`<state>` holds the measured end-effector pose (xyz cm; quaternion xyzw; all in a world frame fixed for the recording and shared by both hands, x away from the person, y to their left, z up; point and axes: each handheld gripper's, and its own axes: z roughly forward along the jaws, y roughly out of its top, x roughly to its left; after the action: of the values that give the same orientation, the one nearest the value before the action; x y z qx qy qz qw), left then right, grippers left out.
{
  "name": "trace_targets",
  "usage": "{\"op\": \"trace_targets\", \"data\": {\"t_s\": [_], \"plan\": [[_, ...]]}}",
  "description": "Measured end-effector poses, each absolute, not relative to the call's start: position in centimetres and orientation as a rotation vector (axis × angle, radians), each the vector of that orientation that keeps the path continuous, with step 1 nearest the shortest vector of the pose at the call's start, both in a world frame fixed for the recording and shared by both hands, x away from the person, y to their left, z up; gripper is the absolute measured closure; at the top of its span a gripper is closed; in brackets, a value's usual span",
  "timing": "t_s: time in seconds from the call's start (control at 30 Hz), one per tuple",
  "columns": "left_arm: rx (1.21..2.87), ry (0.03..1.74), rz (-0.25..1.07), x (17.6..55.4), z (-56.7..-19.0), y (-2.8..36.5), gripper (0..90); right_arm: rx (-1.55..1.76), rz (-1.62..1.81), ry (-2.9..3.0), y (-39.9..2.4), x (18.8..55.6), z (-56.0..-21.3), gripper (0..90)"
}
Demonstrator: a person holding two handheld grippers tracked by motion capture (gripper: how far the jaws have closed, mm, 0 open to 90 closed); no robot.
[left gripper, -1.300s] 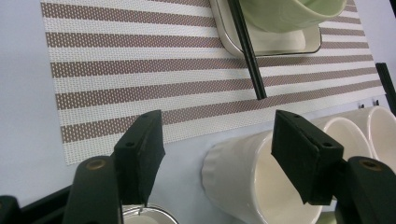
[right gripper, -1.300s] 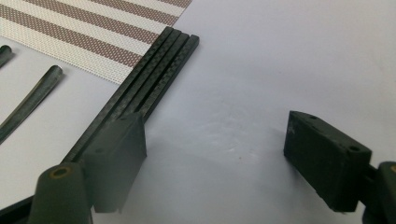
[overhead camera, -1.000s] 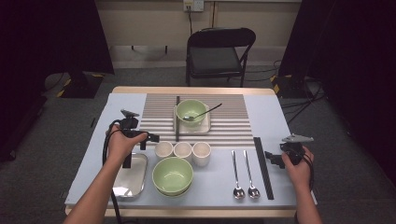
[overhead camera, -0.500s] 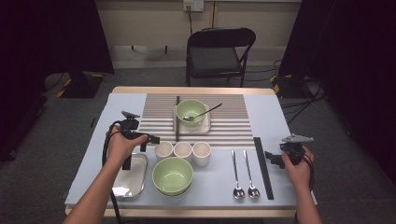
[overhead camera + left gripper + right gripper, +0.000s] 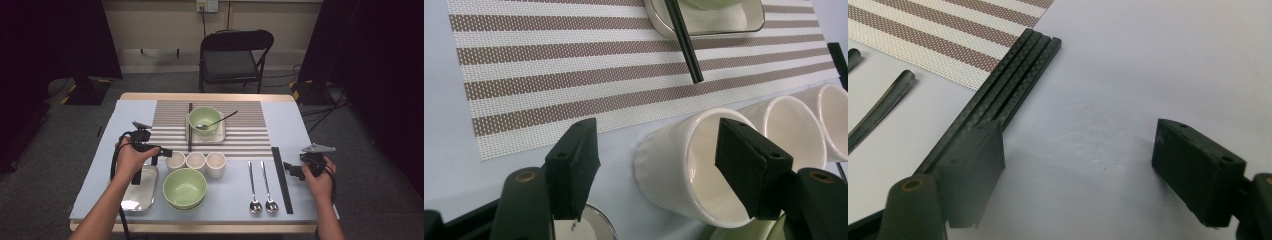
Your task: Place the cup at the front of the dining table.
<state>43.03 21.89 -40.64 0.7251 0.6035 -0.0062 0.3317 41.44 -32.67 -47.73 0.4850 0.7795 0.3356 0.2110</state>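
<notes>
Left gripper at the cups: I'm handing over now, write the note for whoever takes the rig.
Left gripper: open, jaws straddling the wall of the leftmost white cup, not clamped.
Right gripper: open, empty, beside the black chopsticks.
Three cups stand in a row behind the near green bowl; two spoons lie right of it.
Done: the far green bowl sits on its tray.
Left: probably close on the cup and move it.

2 spoons [image 5: 262, 186], folding chair [image 5: 235, 55]
</notes>
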Motion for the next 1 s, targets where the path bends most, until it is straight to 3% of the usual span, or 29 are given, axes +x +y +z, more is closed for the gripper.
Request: {"op": "trace_targets", "data": {"t_s": [1.0], "plan": [[1.942,1.583,-0.028,42.74,-41.55,20.88,37.7,1.347,0.933,2.166,-32.67,41.43,-47.73,20.0]]}}
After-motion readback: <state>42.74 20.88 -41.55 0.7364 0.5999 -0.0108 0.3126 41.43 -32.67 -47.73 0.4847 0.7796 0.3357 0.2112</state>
